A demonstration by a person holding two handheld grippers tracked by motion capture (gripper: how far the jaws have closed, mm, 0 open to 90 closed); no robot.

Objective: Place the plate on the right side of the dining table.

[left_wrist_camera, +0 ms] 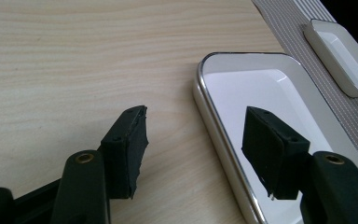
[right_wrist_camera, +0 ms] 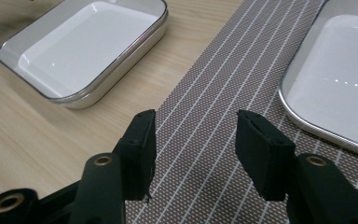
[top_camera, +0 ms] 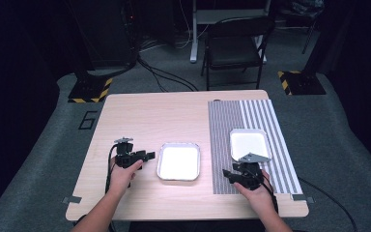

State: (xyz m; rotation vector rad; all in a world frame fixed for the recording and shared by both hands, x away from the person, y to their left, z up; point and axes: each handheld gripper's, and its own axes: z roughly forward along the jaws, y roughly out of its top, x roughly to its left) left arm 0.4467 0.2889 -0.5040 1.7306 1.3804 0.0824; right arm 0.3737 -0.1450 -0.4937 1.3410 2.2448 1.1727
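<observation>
Work in hand: both claws close in on two shallow white trays, one each; I judge this the approach before any grasp.
Left claw [left_wrist_camera: 193, 154]: open, nothing between its pads; in the left gripper view its jaws straddle the near rim of the left tray [left_wrist_camera: 214, 135], one jaw over bare wood, the other over the tray's floor, and I cannot tell whether either touches.
Left tray place: flat on the wooden tabletop [top_camera: 140, 113], just left of the striped mat [top_camera: 222, 145], and just right of the left claw in the high view.
Right claw [right_wrist_camera: 196, 149]: open and empty, its jaws hanging over the mat, with no tray between them.
Right tray [right_wrist_camera: 335, 88]: lies on the striped mat, beyond and to the right of the right claw in the right gripper view; near, but apart.
Contents: both trays look empty and white inside.
Done so far: the left claw looks lined up on its tray's rim; neither tray is gripped or lifted.
Left to do: bring the right claw to its tray's edge, close both claws on the rims, then carry out whatever move of the trays is meant, which these pictures do not settle.
Progress: early, by my reading.
</observation>
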